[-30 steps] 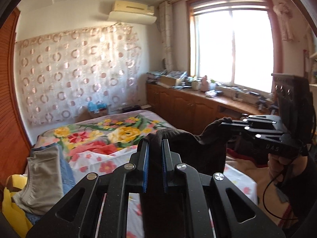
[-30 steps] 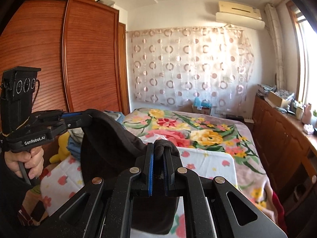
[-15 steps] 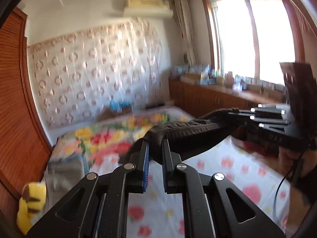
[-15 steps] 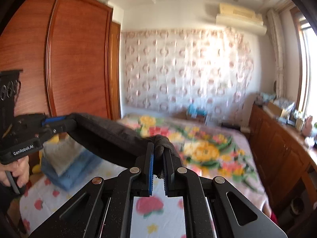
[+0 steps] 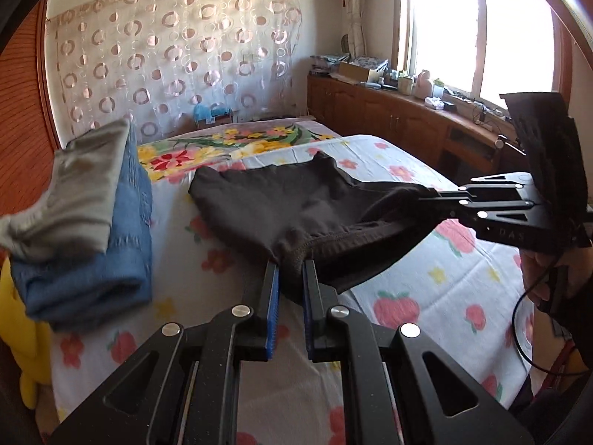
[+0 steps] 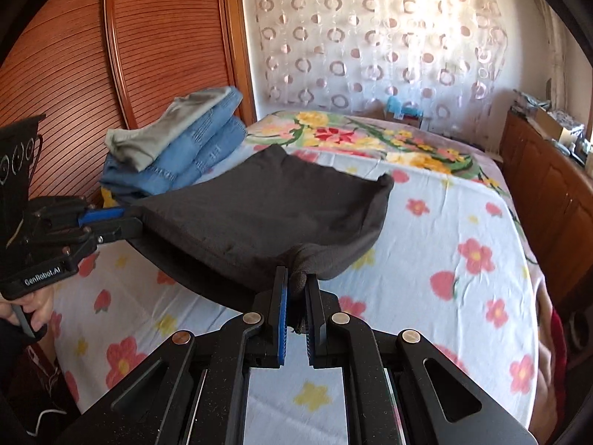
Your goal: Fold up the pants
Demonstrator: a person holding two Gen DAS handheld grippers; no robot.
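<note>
Dark brown pants [image 5: 292, 204] stretch between my two grippers above the bed, their far end lying on the floral sheet [image 5: 222, 278]. My left gripper [image 5: 291, 265] is shut on one corner of the near edge. My right gripper [image 6: 296, 278] is shut on the other corner. The pants [image 6: 267, 207] spread flat and slope down away from me. The right gripper shows in the left wrist view [image 5: 444, 196]. The left gripper shows in the right wrist view [image 6: 122, 218].
A stack of folded blue jeans [image 6: 185, 155] with a grey garment [image 6: 163, 133] on top sits at the bed's left side by the wooden wardrobe [image 6: 111, 55]. A yellow plush [image 5: 22, 333] lies below it. Wooden cabinets [image 5: 407, 122] run along the right under the window.
Both grippers have swung down from high in the room toward the bed. The pants, earlier hanging bunched between them, now spread out with the far end on the sheet.
</note>
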